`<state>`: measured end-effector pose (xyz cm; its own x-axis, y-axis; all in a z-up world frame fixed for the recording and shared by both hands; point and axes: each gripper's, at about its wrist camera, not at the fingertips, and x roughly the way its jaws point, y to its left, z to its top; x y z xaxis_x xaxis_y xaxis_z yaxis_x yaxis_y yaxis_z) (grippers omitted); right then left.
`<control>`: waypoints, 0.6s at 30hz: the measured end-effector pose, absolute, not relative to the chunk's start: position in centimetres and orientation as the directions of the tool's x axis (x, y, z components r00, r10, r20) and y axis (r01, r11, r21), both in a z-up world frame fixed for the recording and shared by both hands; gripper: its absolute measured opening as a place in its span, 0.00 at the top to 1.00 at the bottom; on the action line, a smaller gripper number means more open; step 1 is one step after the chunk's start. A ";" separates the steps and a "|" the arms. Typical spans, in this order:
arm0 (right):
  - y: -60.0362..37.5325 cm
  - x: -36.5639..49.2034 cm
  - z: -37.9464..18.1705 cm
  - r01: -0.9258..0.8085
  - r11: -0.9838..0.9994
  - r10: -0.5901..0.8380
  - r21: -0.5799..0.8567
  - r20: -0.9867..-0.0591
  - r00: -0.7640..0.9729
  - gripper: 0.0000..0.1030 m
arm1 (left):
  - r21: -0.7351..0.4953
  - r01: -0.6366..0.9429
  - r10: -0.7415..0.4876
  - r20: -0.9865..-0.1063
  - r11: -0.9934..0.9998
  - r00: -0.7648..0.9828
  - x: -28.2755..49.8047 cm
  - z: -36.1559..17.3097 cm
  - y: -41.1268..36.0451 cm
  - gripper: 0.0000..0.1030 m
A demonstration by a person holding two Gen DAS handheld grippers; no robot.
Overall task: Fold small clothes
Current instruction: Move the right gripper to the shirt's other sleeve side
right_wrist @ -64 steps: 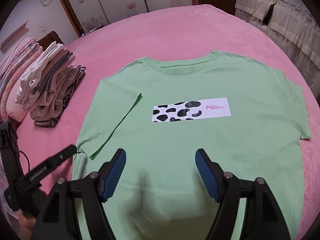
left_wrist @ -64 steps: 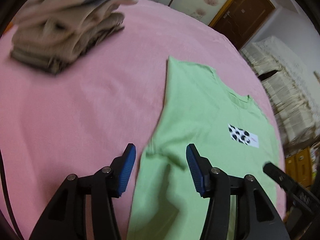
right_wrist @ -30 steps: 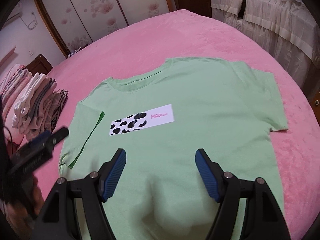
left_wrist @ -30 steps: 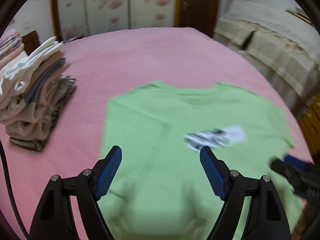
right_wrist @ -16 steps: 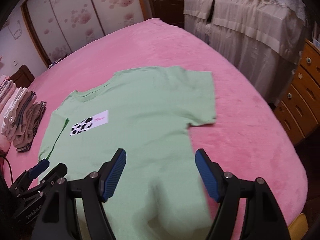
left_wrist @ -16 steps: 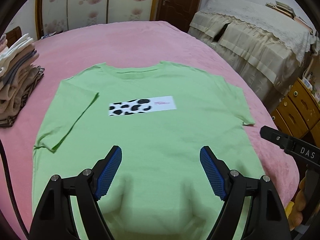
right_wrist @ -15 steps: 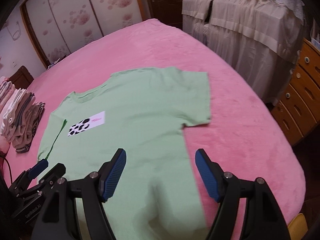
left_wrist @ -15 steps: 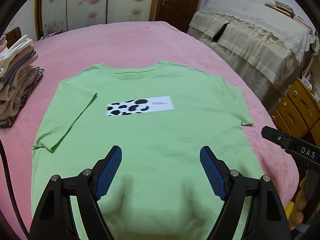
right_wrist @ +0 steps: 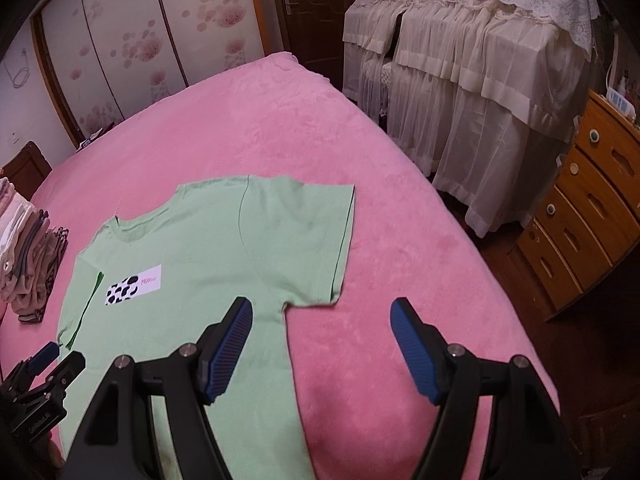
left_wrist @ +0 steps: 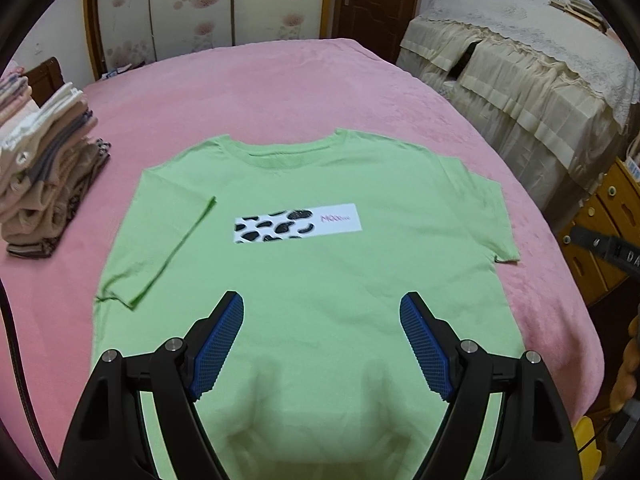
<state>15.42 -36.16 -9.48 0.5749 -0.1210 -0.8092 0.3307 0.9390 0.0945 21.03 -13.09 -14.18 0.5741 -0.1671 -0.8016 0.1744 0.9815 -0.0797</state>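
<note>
Lying flat and face up on the pink blanket (left_wrist: 280,80): a green T-shirt (left_wrist: 340,280), collar toward the far side, white strip with black blotches (left_wrist: 298,222) running across the chest. Resting folded inward over the body: the shirt's left sleeve (left_wrist: 160,240), its hem running diagonally toward the near left. Spreading outward onto the blanket: the right sleeve (right_wrist: 312,240), unfolded, hem toward the right edge of the bed. Sitting at the far left of the blanket, well apart from the shirt: a stack of folded clothes (left_wrist: 44,168) in beige, white and grey. Hovering above the near part of the shirt: the left gripper (left_wrist: 322,312), jaws standing wide, nothing between the blue pads (left_wrist: 218,340), no contact with the cloth visible. Hovering over the near right edge of the shirt, just below the right sleeve: the right gripper (right_wrist: 320,320), jaws also standing wide and holding nothing, its left pad above green cloth and its right pad above bare blanket. Showing at the near left corner of the right wrist view: the tip of the left gripper, beside the shirt's left edge. Standing beyond the bed on the right: a cream lace-covered piece of furniture (right_wrist: 460,80) and a wooden chest of drawers (right_wrist: 592,208). Lining the far wall: floral sliding doors (left_wrist: 208,8).
</note>
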 end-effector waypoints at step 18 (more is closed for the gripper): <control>-41.8 25.0 -12.5 0.340 0.936 -0.109 0.091 -0.843 0.527 0.42 | 0.013 0.036 -0.017 -0.699 0.999 0.715 24.5 -9.6 -8.5 0.16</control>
<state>24.98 -41.75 -12.55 0.5266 -0.1087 -0.8432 0.3397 0.9361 0.0914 24.54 -8.48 -9.60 0.7146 -0.0171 -0.6993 0.0364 0.9993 0.0127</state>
